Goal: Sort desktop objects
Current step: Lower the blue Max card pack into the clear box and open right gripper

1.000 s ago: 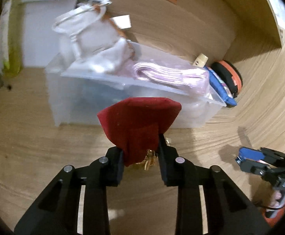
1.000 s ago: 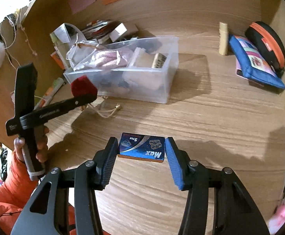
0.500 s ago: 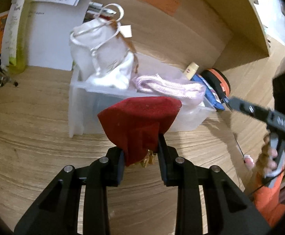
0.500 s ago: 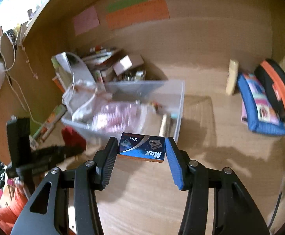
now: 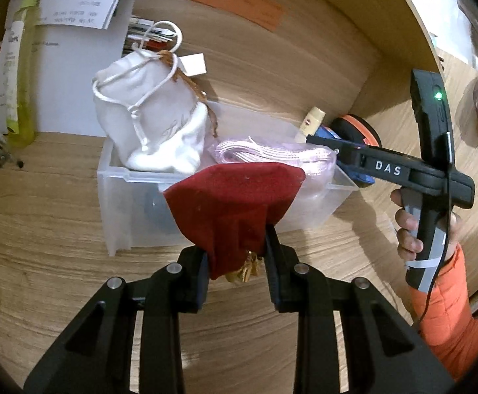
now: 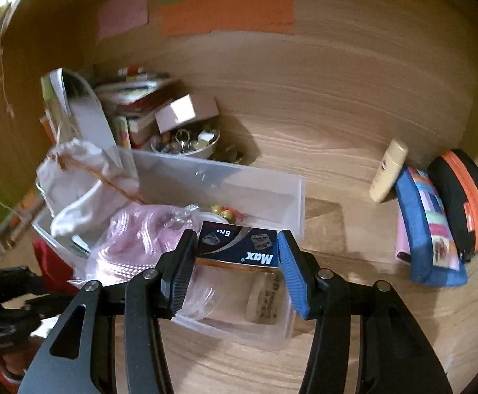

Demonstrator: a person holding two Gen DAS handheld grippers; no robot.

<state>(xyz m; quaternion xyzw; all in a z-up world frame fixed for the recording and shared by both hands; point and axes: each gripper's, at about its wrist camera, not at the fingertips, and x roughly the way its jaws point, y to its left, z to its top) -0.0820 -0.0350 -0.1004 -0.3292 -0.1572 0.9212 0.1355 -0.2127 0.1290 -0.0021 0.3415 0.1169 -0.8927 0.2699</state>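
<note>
My left gripper (image 5: 235, 246) is shut on a dark red velvet pouch (image 5: 235, 197) with a gold tassel, held just in front of the clear plastic bin (image 5: 120, 210). The bin holds a white drawstring bag (image 5: 153, 124) and a pink cord bundle (image 5: 271, 154). My right gripper (image 6: 237, 249) is shut on a small blue "Max" box (image 6: 239, 244), held over the near right part of the bin (image 6: 291, 197). The right gripper also shows in the left wrist view (image 5: 317, 141), reaching over the bin's right end. The red pouch (image 6: 50, 259) shows at the bin's left in the right wrist view.
Against the back wall stand a cream tube (image 6: 388, 172), a blue pouch (image 6: 429, 226) and a black-and-orange round case (image 6: 462, 197). Behind the bin are a bowl of trinkets (image 6: 186, 144), stacked books and a small box (image 6: 186, 111). Papers and a green bottle (image 5: 18, 75) stand at left.
My right gripper has carried the blue box forward from above the table to over the bin. My left gripper has swung closer to the bin with the red pouch still held.
</note>
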